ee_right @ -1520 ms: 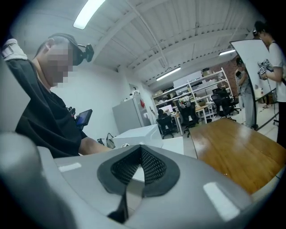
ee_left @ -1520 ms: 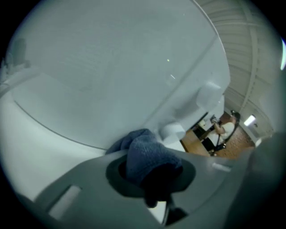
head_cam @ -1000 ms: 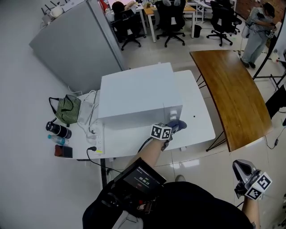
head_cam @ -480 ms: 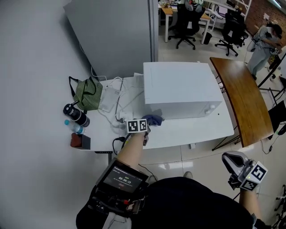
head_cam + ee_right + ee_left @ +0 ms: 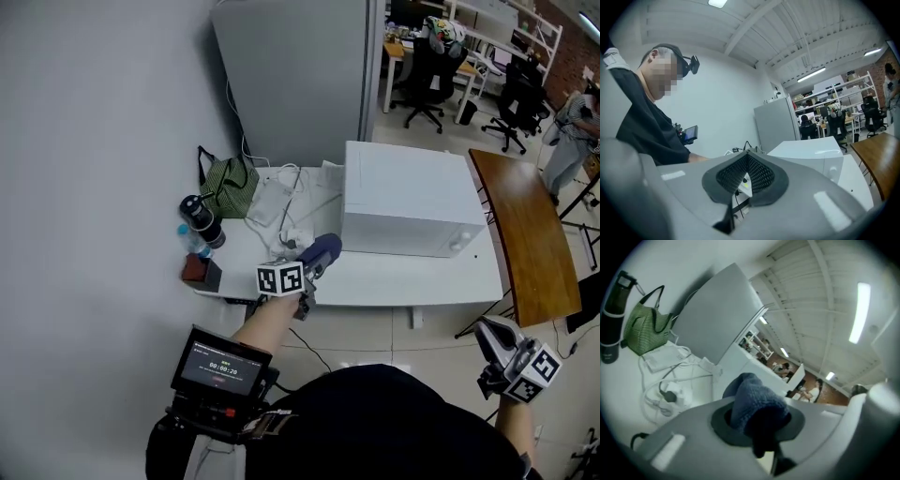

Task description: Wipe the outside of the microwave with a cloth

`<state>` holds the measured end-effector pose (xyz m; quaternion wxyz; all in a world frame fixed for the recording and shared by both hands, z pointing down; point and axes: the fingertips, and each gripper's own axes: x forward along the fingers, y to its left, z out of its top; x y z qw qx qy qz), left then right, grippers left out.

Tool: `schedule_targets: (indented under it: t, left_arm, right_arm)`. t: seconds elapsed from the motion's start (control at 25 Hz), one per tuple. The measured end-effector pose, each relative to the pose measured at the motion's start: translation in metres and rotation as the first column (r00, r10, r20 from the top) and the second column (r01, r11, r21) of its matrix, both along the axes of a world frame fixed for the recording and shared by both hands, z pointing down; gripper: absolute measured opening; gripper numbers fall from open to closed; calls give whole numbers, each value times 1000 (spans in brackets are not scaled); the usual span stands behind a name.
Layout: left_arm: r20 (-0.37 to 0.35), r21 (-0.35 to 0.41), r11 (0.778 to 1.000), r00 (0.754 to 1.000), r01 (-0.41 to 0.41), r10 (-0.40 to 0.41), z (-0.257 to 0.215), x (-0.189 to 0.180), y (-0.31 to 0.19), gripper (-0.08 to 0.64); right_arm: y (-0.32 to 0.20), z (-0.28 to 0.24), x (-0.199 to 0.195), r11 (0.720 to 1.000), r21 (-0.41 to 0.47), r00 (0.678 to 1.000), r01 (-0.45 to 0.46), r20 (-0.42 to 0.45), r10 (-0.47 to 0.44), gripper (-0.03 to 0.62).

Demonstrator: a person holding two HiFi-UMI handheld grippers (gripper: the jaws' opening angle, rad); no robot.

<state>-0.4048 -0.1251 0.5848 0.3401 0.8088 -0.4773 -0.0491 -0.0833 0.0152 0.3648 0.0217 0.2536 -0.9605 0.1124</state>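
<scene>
The white microwave stands on the white table. My left gripper is shut on a bunched blue cloth, just left of the microwave's front left corner and above the table; whether the cloth touches the microwave I cannot tell. In the left gripper view the cloth bulges out between the jaws of the left gripper, with the microwave behind it. My right gripper hangs low at the right, off the table, shut with nothing in it. The right gripper view shows that gripper and the microwave ahead.
Left of the microwave lie a power strip with cables, a green bag, a black bottle and a small dark box. A grey cabinet stands behind. A wooden table is at the right, with office chairs and a person beyond.
My left gripper has carried the cloth leftward along the microwave's front, from its right corner to past its left corner. The head view has swung left. The right gripper stays low.
</scene>
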Motion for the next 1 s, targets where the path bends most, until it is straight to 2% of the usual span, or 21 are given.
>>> schedule_targets:
  t: [0.04, 0.12, 0.2, 0.28, 0.36, 0.44, 0.6, 0.72, 0.8, 0.88, 1.0]
  left_arm:
    - [2, 54, 998, 999, -36, 36, -21, 17, 14, 60]
    - [26, 167, 980, 994, -108, 105, -60, 56, 49, 60]
    - [57, 264, 950, 986, -167, 158, -92, 101, 86, 60]
    - [99, 324, 921, 976, -215, 193, -113, 150, 124, 60]
    - [147, 357, 899, 966, -252, 213, -124, 201, 161, 60]
    - [161, 381, 885, 961, -269, 223, -132, 252, 195, 60]
    - [136, 366, 888, 959, -280, 247, -131, 332, 243, 60]
    - [138, 353, 893, 959, -281, 247, -138, 367, 268, 60]
    - [163, 360, 890, 958, -282, 238, -147, 377, 284, 60]
    - [185, 373, 886, 958, -275, 220, -153, 377, 300, 60]
    - [181, 397, 884, 965, -248, 190, -160, 365, 322, 60]
  right_arm:
    - [3, -3, 8, 1000, 12, 1000, 0, 13, 0, 5]
    - [12, -7, 29, 999, 37, 999, 9, 32, -10, 5]
    - [25, -7, 57, 998, 62, 999, 21, 41, -23, 5]
    - [40, -7, 88, 996, 81, 998, 35, 46, -39, 5]
    - [57, -6, 122, 994, 95, 997, 47, 56, -53, 5]
    - [76, -3, 158, 993, 102, 995, 57, 73, -65, 5]
    - [110, 15, 217, 993, 85, 988, 79, 128, -90, 5]
    - [122, 25, 243, 995, 48, 982, 93, 159, -99, 5]
    - [130, 24, 247, 993, 38, 978, 115, 168, -120, 5]
    - [142, 22, 243, 990, 47, 976, 133, 170, -139, 5]
    - [164, 4, 222, 990, 64, 971, 129, 196, -139, 5]
